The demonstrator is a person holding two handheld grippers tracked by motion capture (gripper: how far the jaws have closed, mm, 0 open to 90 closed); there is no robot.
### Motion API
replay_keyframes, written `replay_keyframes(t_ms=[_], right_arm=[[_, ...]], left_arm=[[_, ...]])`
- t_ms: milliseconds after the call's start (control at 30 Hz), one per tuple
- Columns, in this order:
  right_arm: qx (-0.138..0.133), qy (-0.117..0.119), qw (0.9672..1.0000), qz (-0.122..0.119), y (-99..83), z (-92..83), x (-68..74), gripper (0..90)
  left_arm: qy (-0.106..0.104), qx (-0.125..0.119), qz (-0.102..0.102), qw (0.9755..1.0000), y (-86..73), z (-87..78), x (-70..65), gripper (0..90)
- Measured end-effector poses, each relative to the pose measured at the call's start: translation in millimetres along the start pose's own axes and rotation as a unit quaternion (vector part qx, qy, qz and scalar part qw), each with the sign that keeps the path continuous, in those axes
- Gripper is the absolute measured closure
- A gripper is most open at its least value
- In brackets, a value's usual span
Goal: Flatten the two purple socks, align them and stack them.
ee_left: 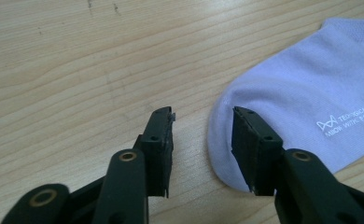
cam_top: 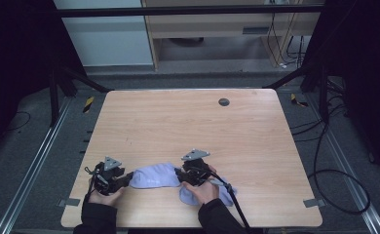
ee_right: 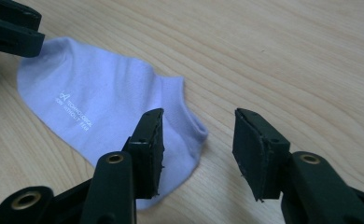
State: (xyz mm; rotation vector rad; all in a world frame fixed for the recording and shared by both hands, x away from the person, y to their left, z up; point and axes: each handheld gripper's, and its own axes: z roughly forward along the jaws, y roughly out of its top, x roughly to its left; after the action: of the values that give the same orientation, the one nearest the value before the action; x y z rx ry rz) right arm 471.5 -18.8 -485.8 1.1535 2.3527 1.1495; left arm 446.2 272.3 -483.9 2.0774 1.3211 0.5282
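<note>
In the high view we find a wooden table [cam_top: 193, 126] with a pale lilac sock [cam_top: 154, 176] lying flat near its front edge. The left gripper [cam_top: 124, 179], held in the person's left hand [cam_top: 103, 196], sits at the sock's left end. The right gripper [cam_top: 184, 176], held in the right hand [cam_top: 205, 190], sits at the sock's right end. A second piece of lilac fabric [cam_top: 222, 197] shows under and beside the right hand; we cannot tell whether it is a second sock. A small dark round disc [cam_top: 223, 102] lies near the table's far edge, well apart from the work.

In the left gripper view we note the left gripper [ee_left: 202, 149] with its jaws apart and nothing clamped. The rounded toe end of the sock [ee_left: 301, 107] lies flat on the table [ee_left: 77, 70], partly in front of one jaw and reaching into the gap between the two; the other jaw stands over bare wood. We see no pressing contact. White lettering is printed on the sock.

In the right gripper view we record the right gripper [ee_right: 199, 149] likewise released, jaws wide. The sock [ee_right: 101, 107] lies flat with its cuff opening just beside one jaw; the other jaw is over bare table [ee_right: 287, 60]. A jaw of the left gripper [ee_right: 12, 30] shows at the sock's far end.
</note>
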Motion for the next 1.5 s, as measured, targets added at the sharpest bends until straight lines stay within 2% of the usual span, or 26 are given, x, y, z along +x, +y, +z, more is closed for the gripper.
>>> replay_keyframes(t_ms=[133, 300, 367, 500, 633, 833, 900, 1100, 1300, 1500], right_arm=[[0.014, -0.003, 0.9999, 0.000, -1.8, 12.3, 3.1, 56.6], [0.024, -0.007, 0.9997, -0.004, -4.4, 18.7, 4.5, 61.0], [0.024, -0.012, 0.9995, -0.013, -4.3, 18.8, 5.8, 66.8], [0.030, -0.012, 0.9995, -0.007, -3.5, 18.6, 9.9, 84.4], [0.028, -0.010, 0.9996, -0.004, -2.4, 16.4, 11.6, 86.6], [-0.002, 0.007, 0.9999, 0.014, 4.2, -7.0, 4.6, 86.7], [-0.006, 0.016, 0.9997, 0.016, 7.0, -17.9, 0.8, 86.7], [-0.020, 0.025, 0.9994, 0.017, 12.0, -45.9, -10.5, 86.7], [-0.021, 0.018, 0.9996, 0.009, 7.9, -73.8, -24.6, 86.7], [-0.014, 0.008, 0.9998, 0.007, -4.9, -98.3, -38.7, 86.7]], left_arm=[[-0.003, 0.010, -0.002, 0.9999, -0.2, 4.3, -0.7, 65.8], [-0.006, 0.019, -0.002, 0.9998, 0.5, 6.6, -3.2, 73.7], [-0.008, 0.019, -0.005, 0.9998, 0.8, 7.5, -4.7, 78.0], [-0.007, 0.024, -0.006, 0.9997, 2.6, 7.5, -8.2, 86.1], [-0.019, 0.017, -0.017, 0.9995, 3.6, 3.4, -7.4, 87.1], [-0.044, -0.023, -0.025, 0.9985, 12.6, -13.2, -13.8, 87.1], [-0.051, -0.032, -0.021, 0.9980, 16.3, -17.9, -18.6, 87.2], [-0.074, -0.061, -0.007, 0.9954, 32.7, -28.6, -39.4, 87.2], [-0.097, -0.064, 0.013, 0.9931, 43.0, -31.1, -63.8, 87.1], [-0.114, -0.062, 0.035, 0.9909, 51.9, -29.1, -88.5, 87.1]])
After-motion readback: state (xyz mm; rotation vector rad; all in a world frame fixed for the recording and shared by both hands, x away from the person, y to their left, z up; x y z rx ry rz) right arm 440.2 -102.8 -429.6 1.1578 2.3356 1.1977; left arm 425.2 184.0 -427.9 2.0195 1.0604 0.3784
